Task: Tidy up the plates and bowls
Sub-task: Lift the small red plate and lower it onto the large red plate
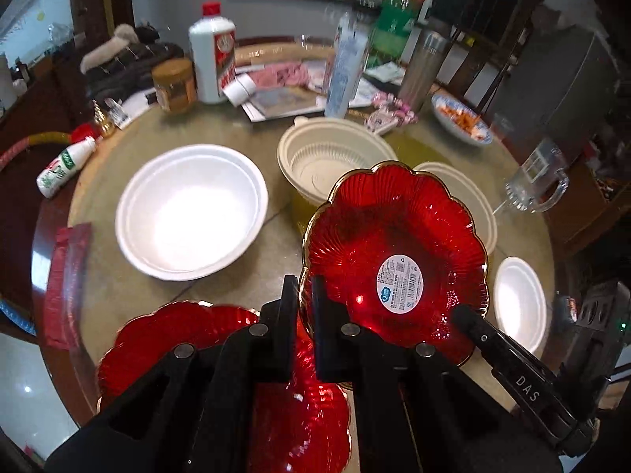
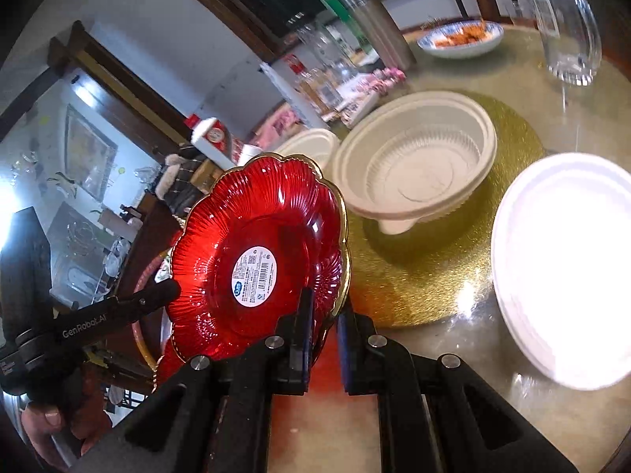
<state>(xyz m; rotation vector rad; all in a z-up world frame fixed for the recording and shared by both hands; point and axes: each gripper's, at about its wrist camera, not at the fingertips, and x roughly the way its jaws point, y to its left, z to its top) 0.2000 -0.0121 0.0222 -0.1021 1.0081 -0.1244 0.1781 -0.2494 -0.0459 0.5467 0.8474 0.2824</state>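
A red scalloped glass plate [image 1: 394, 252] with a white label is held tilted above the table. My left gripper [image 1: 304, 295] is shut on its near-left rim. My right gripper [image 2: 325, 315] is shut on its other rim; the plate also shows in the right wrist view [image 2: 256, 252]. The right gripper's finger shows in the left wrist view [image 1: 497, 343]. A second red plate [image 1: 189, 339] lies on the table under my left gripper. A large white bowl [image 1: 193, 213] sits left. Two cream plastic bowls [image 1: 331, 157] [image 2: 418, 157] and a white foam plate [image 2: 568, 264] lie beyond.
The round table [image 1: 268, 244] carries a white liquor bottle [image 1: 215, 51], a jar [image 1: 173, 84], a clear bottle [image 1: 345, 67], a green bottle [image 1: 394, 19], a steel flask [image 1: 424, 63], a glass mug [image 1: 540, 181], a dish of food [image 1: 461, 118] and a small drink bottle [image 1: 63, 165]. A gold placemat [image 2: 426, 276] lies under one cream bowl.
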